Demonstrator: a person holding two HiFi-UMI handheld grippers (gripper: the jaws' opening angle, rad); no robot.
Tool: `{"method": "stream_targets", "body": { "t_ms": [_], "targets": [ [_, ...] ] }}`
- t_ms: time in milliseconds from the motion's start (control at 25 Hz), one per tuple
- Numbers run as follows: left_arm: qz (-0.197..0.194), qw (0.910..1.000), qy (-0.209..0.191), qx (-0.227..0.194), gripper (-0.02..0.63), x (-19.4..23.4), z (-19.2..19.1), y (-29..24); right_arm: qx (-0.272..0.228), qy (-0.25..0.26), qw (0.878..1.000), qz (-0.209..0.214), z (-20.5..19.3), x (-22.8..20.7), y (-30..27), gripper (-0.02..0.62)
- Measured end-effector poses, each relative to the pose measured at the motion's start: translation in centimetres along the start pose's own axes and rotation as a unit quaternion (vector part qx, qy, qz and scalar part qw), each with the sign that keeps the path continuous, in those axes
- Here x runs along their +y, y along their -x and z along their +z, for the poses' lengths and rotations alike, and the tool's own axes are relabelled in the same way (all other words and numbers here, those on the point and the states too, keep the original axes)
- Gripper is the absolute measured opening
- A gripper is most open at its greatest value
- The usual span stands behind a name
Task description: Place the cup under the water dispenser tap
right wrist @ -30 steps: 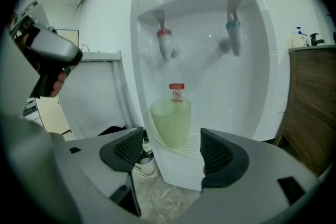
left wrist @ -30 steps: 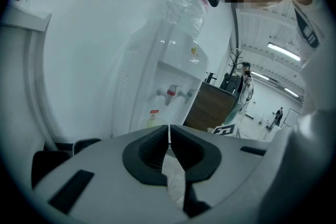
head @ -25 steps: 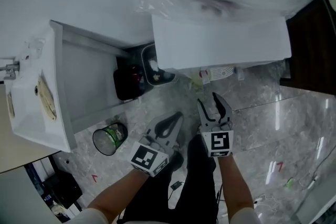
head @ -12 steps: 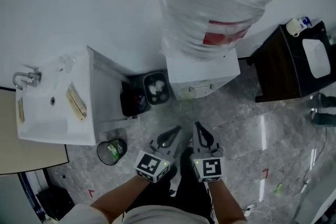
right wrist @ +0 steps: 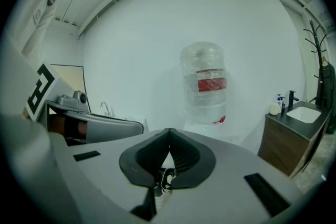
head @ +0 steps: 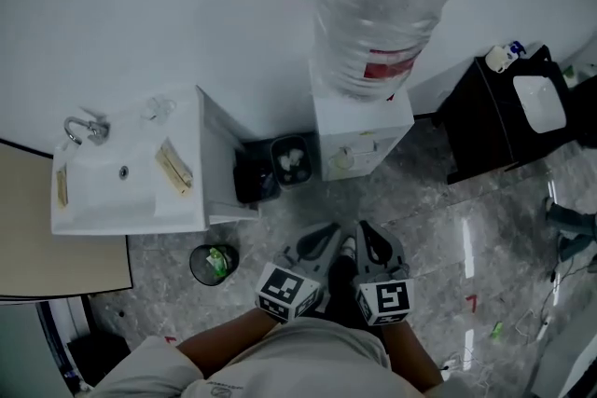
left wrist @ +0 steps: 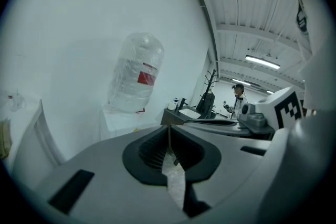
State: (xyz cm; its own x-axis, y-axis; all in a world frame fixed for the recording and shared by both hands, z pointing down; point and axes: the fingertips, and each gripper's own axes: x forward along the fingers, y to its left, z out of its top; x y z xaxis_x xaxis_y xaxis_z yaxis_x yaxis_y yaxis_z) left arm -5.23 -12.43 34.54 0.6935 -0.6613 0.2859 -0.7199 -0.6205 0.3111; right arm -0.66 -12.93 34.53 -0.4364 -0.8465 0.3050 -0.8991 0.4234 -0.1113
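The left gripper (head: 326, 232) and right gripper (head: 366, 229) are sitting side by side at 6 o'clock, each with jaws pressed fully together and gripping nothing. The water dispenser (head: 362, 133) is standing at 12 o'clock from them, its bottle (head: 378, 9) upright with neck down and its front panel facing 6 o'clock. A clear cup-like item (head: 159, 107), too small to confirm, is standing upright on the sink counter (head: 103, 200) at 10 o'clock.

A white sink (head: 140, 214) stands by the left wall, a small round basket (head: 193, 264) on the floor near it, a dark cabinet (head: 476, 140) at the right.
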Motion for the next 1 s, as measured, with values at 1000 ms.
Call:
{"method": "stream_targets", "body": {
  "t_ms": [1000],
  "targets": [
    [-0.009, 0.9986, -0.029, -0.043, 0.018, -2.1, 2.9, 5.5, -0.034, 0.039, 0.999, -0.009, 4.4, 5.2, 3.9, 0.015]
  ]
}}
